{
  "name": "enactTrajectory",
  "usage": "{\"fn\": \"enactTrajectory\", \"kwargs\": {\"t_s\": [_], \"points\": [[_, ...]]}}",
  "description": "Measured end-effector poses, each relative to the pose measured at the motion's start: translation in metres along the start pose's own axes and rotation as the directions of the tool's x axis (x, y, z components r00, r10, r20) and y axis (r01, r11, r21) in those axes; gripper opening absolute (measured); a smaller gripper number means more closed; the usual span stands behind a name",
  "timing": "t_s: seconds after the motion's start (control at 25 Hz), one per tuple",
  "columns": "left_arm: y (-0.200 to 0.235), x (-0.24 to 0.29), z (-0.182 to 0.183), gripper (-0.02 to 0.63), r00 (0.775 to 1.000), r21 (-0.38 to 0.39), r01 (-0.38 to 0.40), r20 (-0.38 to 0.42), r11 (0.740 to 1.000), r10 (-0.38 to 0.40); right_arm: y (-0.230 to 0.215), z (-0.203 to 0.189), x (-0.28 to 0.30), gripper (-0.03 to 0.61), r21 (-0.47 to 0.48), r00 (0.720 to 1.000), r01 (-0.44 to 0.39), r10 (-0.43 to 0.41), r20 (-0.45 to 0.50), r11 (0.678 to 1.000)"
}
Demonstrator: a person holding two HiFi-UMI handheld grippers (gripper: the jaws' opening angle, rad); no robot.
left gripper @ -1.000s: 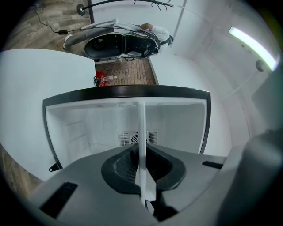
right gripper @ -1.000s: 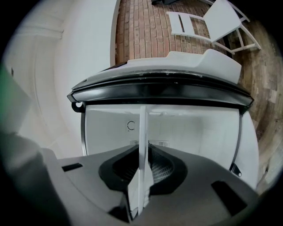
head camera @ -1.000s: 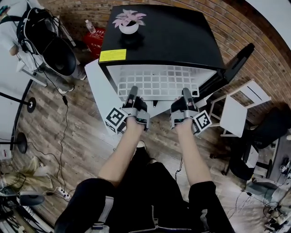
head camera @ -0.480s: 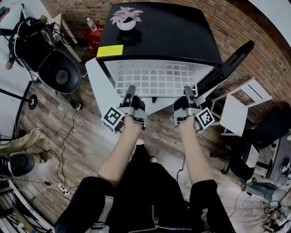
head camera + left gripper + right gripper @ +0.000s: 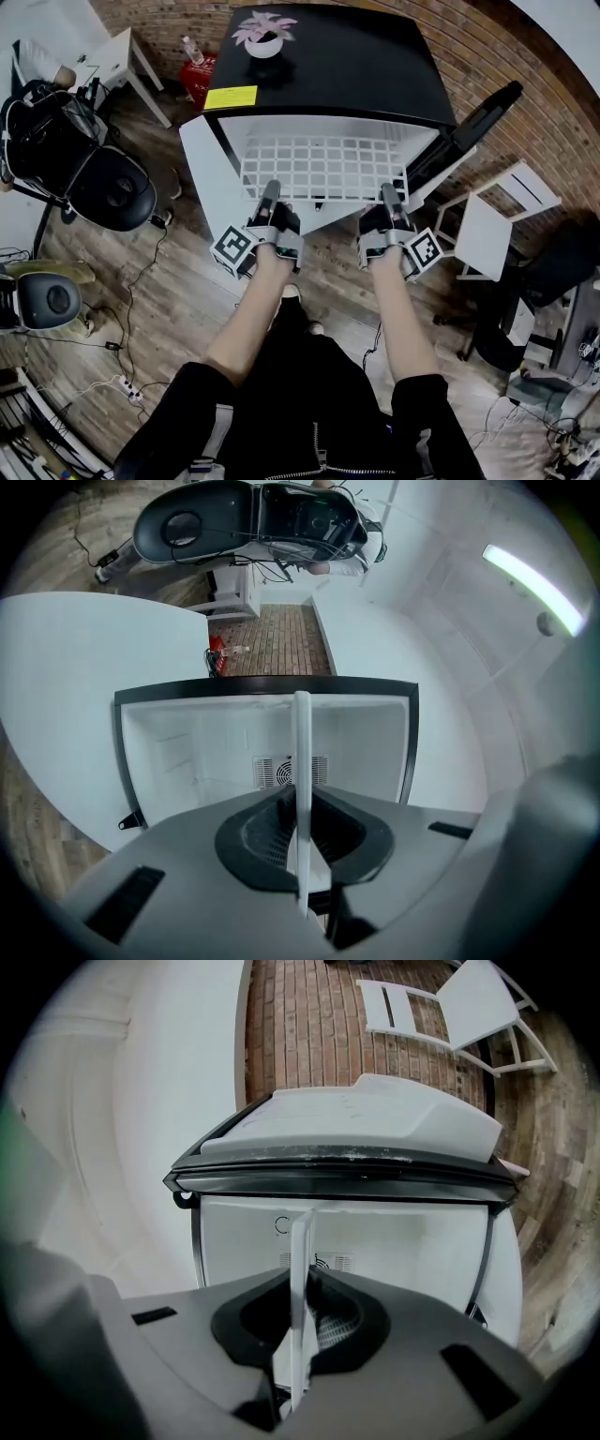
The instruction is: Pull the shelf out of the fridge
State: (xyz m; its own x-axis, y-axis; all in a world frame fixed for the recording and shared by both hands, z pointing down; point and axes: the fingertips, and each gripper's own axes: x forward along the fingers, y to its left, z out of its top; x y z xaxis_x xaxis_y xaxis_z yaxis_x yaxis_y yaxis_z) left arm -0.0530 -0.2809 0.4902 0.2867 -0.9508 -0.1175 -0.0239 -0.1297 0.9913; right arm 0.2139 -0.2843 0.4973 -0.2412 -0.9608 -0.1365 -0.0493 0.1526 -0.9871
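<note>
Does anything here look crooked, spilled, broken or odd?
Only the white wire shelf stands out: it juts from the open fridge, its front edge clamped by the left gripper and by the right gripper, whose jaws have just been closing on it. Nothing looks spilled or broken.

Red brick wall (image 5: 525, 66) seen behind, brown wooden plank floor (image 5: 169, 309) spread below, white slatted folding chair (image 5: 492, 225) set at right, small white table (image 5: 112, 61) tucked top left.
</note>
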Motion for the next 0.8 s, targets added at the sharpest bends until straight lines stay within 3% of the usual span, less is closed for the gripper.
{"fn": "enactTrajectory", "kwargs": {"t_s": [0.8], "points": [[0.0,-0.043,-0.015,0.035,1.0,-0.036,-0.018,0.006,0.999,0.018,0.002,-0.01,-0.044,0.028,-0.006,1.0,0.005,-0.006,-0.016,1.0]]}}
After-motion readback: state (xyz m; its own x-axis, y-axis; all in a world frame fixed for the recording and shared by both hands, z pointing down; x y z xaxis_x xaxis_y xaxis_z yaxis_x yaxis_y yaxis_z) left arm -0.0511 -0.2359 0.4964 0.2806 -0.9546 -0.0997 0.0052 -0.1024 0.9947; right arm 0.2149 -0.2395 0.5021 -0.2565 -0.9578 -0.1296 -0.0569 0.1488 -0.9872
